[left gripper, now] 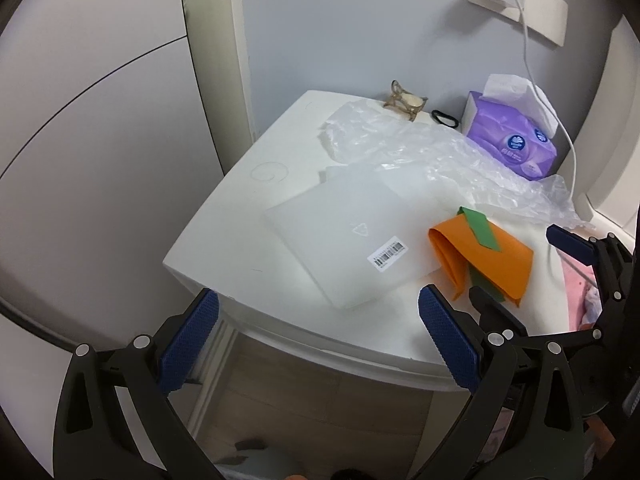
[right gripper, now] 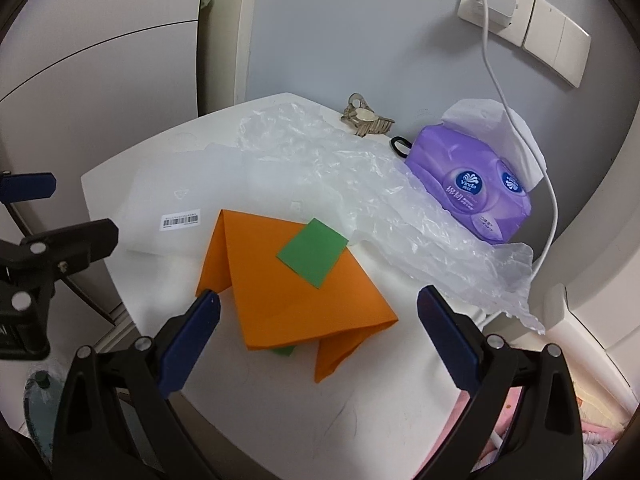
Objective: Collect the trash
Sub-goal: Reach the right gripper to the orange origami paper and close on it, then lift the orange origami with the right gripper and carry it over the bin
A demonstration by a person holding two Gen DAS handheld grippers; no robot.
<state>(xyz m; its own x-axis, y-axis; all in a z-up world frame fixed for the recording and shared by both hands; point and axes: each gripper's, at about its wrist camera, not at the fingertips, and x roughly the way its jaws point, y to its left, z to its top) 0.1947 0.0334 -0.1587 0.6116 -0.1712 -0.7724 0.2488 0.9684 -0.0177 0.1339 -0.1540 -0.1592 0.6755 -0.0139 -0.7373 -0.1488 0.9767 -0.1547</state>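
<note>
White tissues stick out of the purple tissue pack (right gripper: 472, 192). The orange paper (right gripper: 296, 284) is folded. Both my grippers (left gripper: 318, 332) (right gripper: 318, 332) are wide apart, empty.

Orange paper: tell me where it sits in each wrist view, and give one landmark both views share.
Left wrist view: the orange paper lies right of centre on the white table, just beyond the right jaw.
Right wrist view: the orange paper lies at centre, ahead of the open jaws, a green slip on top.
Shared landmark: the purple tissue pack by the back wall.
</note>
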